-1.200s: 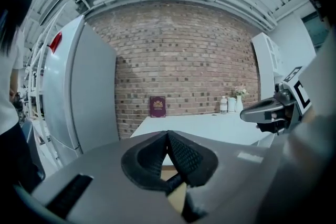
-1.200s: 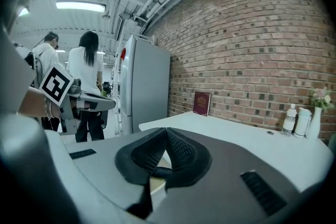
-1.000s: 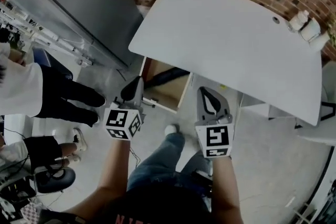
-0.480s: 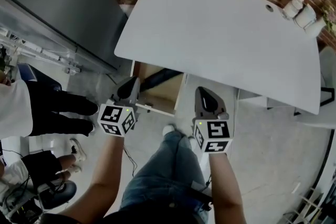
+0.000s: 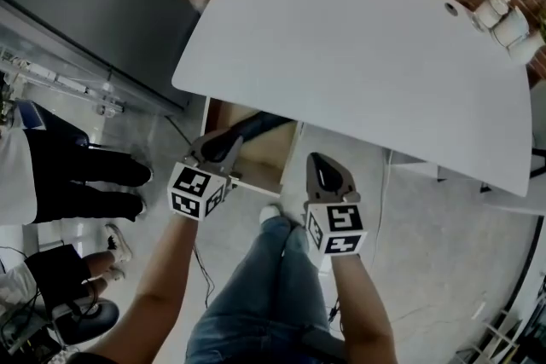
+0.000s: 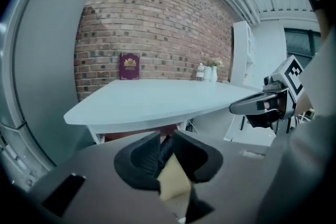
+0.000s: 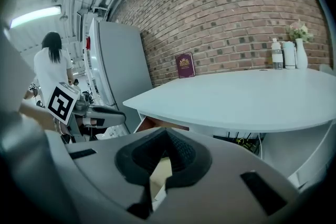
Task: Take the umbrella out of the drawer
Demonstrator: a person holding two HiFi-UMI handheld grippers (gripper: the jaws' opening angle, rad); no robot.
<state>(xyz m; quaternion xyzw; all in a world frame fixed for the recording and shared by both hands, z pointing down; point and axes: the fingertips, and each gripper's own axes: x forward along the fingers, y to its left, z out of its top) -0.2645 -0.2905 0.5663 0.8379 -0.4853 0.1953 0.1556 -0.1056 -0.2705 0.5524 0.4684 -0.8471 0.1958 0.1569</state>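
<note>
While the umbrella (image 5: 256,126) lay diagonally in the open drawer (image 5: 249,181), far end beneath the table (image 5: 358,55) edge, the left gripper (image 5: 229,142) had just been opening its empty jaws slightly; the right gripper (image 5: 318,161) was closed.

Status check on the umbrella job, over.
Left gripper just opening, empty; right gripper shut, empty. Umbrella lies in open drawer, not gripped. Table overhangs the drawer's back.

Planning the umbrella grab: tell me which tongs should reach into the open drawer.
Left, probably. The left tongs hover at the drawer nearest the umbrella, jaws just opening with nothing between. The right tongs hang off to its side, shut.
</note>
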